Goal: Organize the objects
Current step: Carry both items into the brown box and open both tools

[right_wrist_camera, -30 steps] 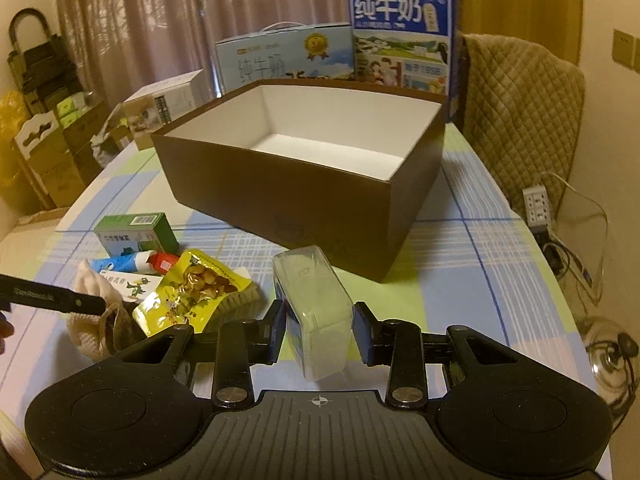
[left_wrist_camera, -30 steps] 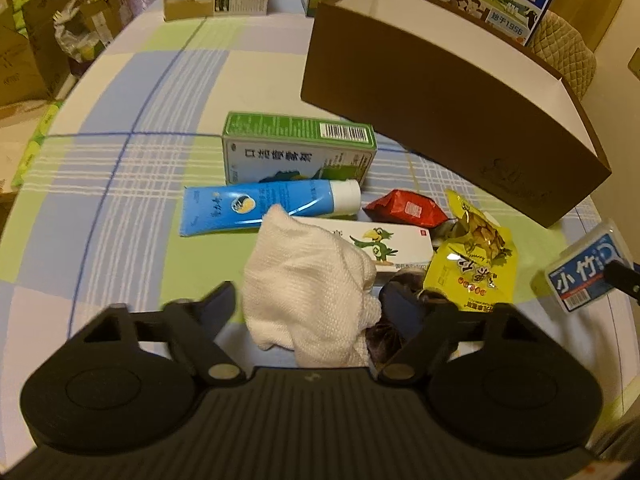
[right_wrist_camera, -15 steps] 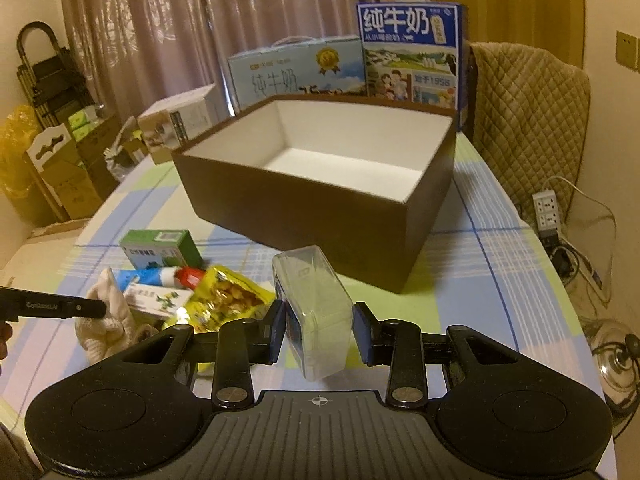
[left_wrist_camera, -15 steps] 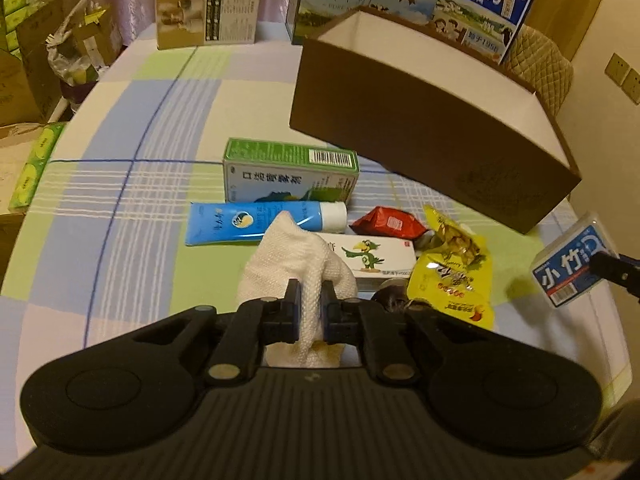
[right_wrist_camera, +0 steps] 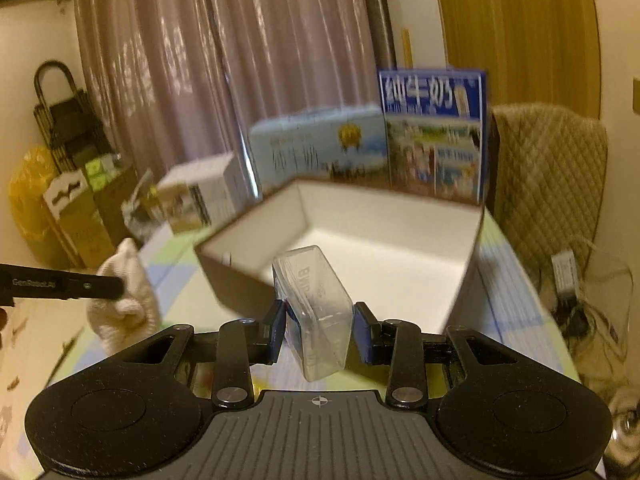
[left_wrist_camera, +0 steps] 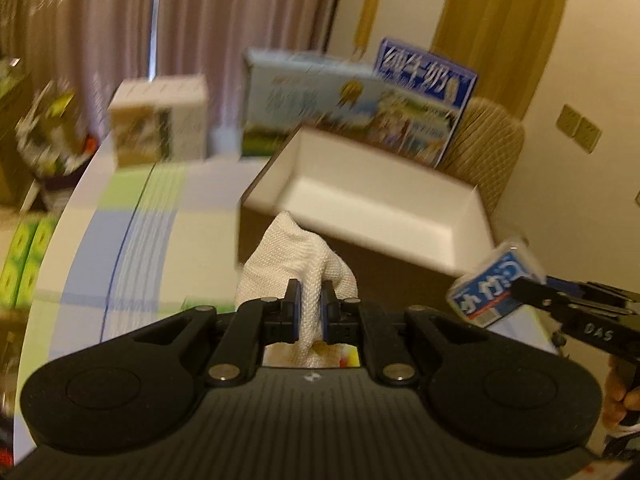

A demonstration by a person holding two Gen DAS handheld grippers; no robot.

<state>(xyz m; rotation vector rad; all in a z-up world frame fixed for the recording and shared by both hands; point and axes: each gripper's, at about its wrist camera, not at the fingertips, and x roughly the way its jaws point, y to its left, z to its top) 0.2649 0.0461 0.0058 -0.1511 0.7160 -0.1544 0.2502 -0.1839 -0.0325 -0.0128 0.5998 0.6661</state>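
My left gripper [left_wrist_camera: 309, 295] is shut on a white knitted cloth [left_wrist_camera: 292, 256], held in the air just short of the near wall of the brown box [left_wrist_camera: 376, 200] with its white inside. The same cloth [right_wrist_camera: 128, 296] hangs at the left of the right wrist view. My right gripper [right_wrist_camera: 319, 320] is shut on a clear plastic case [right_wrist_camera: 316, 304], raised before the box [right_wrist_camera: 384, 248]. That case [left_wrist_camera: 496, 284] shows its blue label at the right of the left wrist view. The items on the table below are hidden.
Two blue milk cartons [right_wrist_camera: 432, 136] stand behind the box, a white carton [left_wrist_camera: 160, 120] at the back left. A quilted chair back [right_wrist_camera: 548, 172] is on the right, with a power strip [right_wrist_camera: 564, 276] on the floor. The checked tablecloth [left_wrist_camera: 132, 220] lies left of the box.
Both grippers have risen and tilted up toward the box. The left one has lifted the cloth off the table; the items on the table have dropped out of view.
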